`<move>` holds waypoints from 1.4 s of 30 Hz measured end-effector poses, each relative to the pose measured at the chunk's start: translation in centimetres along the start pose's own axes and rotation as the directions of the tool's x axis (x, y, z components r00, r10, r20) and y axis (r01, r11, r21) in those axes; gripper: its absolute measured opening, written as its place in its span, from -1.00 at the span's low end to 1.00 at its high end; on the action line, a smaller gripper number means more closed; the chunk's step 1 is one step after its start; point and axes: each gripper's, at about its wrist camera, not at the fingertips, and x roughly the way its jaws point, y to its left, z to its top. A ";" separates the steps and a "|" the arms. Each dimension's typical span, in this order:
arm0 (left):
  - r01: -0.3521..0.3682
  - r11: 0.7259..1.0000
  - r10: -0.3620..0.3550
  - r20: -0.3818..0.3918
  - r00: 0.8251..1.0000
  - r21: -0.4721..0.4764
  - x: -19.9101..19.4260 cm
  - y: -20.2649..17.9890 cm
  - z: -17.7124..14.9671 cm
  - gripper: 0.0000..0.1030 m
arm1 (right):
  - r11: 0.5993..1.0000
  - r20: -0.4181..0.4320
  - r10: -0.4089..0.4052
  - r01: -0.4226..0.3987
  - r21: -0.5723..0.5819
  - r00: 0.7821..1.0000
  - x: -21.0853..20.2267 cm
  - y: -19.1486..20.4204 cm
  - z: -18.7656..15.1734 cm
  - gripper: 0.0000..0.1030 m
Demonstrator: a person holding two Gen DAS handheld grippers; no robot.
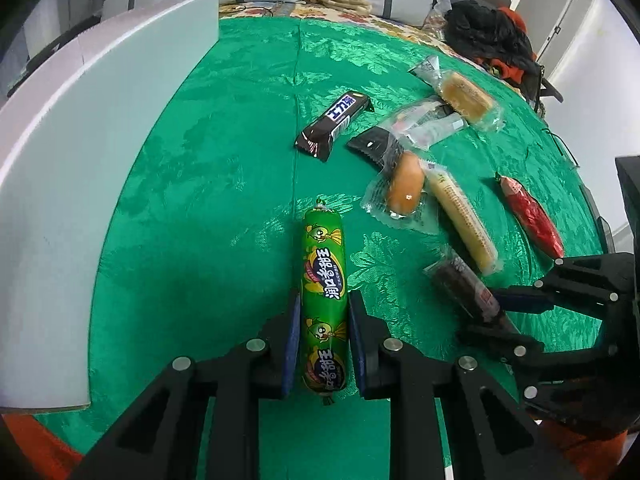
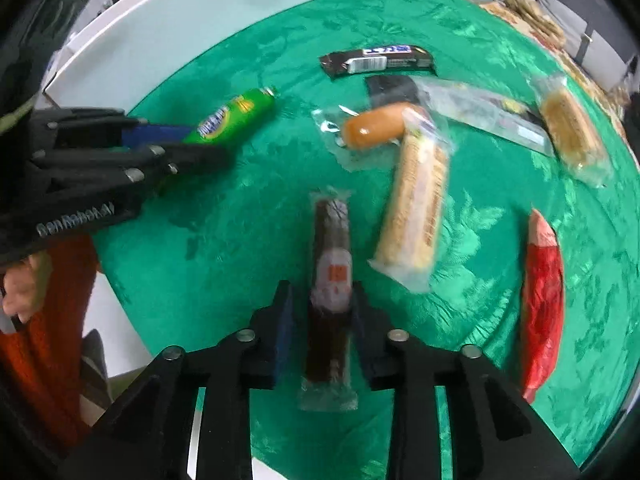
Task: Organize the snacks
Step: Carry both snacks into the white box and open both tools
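Note:
A green sausage [image 1: 322,280] lies lengthwise on the green tablecloth [image 1: 200,200], and my left gripper [image 1: 326,296] is shut on its near half, both blue pads against its sides. In the right wrist view the same sausage [image 2: 234,118] sticks out of the left gripper [image 2: 208,144]. A dark brown snack stick in a clear wrapper [image 2: 330,280] sits between the fingers of my right gripper [image 2: 322,286], which is shut on its near end. From the left wrist view, the right gripper [image 1: 482,314] clasps that stick [image 1: 464,284] at the right.
Loose on the cloth are a brown chocolate bar [image 1: 332,124], an orange sausage in a clear pack [image 1: 406,184], a long yellow biscuit pack [image 1: 460,220], a red sausage [image 1: 532,216] and a wrapped cake [image 1: 466,96]. A white board [image 1: 80,160] stands at the left. A black bag [image 1: 488,36] sits at the far right.

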 end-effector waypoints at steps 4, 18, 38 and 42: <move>0.043 0.999 -0.043 0.023 0.999 -0.014 -1.2 -0.1 0.0 -0.58 | 0.997 -0.002 0.024 -0.024 0.068 1.000 -0.2 -0.5 0.8 -0.65; 0.201 0.970 -0.160 0.261 0.952 -0.137 -14.3 7.2 6.4 -0.58 | 0.905 0.343 0.242 -0.339 0.257 0.908 -11.8 -3.0 8.3 -0.65; -0.198 0.931 0.278 0.245 0.929 -0.307 -16.5 21.7 4.6 0.65 | 0.958 0.484 0.144 -0.244 0.151 0.863 -10.3 2.9 14.4 0.27; -0.024 0.968 0.104 0.312 0.944 -0.250 -16.4 15.8 3.1 0.68 | 0.957 0.435 -0.171 0.044 0.288 0.884 -8.1 -5.0 4.4 0.27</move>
